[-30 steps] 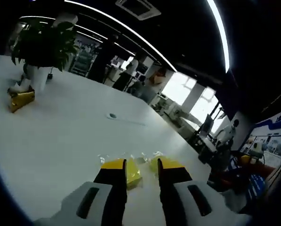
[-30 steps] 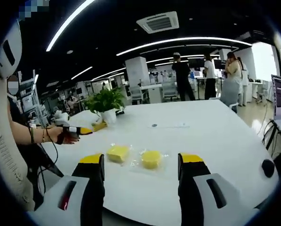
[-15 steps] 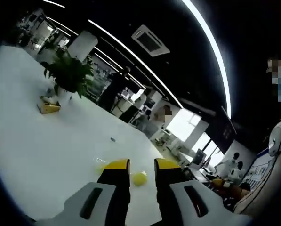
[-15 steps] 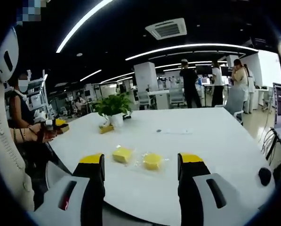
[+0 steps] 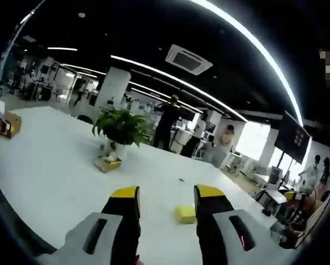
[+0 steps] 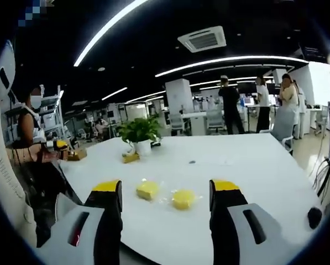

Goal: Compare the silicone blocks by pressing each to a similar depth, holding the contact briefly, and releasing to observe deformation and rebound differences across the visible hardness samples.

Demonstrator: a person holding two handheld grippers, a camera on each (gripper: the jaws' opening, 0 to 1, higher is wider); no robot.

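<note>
From the right gripper view I see my right tongs (image 6: 165, 190) spread wide with nothing between them, held above the near side of the white bench (image 6: 253, 165). Two yellow silicone blocks lie on the bench ahead, framed by the jaws: a squarish block (image 6: 147, 190) to the left and a rounder block (image 6: 183, 199) just beside it on the right, each in clear wrapping and not touching the tongs. Farther back on the bench stands a potted plant (image 6: 139, 132) with a small yellow item (image 6: 131, 158) at its base. A person's arm (image 6: 36, 153) reaches in at the left edge, and people stand (image 6: 229, 110) beyond the far end of the bench.

In the left gripper view my left tongs (image 5: 167, 197) are parted too, holding nothing. One yellow block (image 5: 184, 214) lies on the bench just inside the right jaw; I cannot tell which of the two it is. The plant (image 5: 119, 128) stands well beyond it, and nothing lies between the tongs and the block.
</note>
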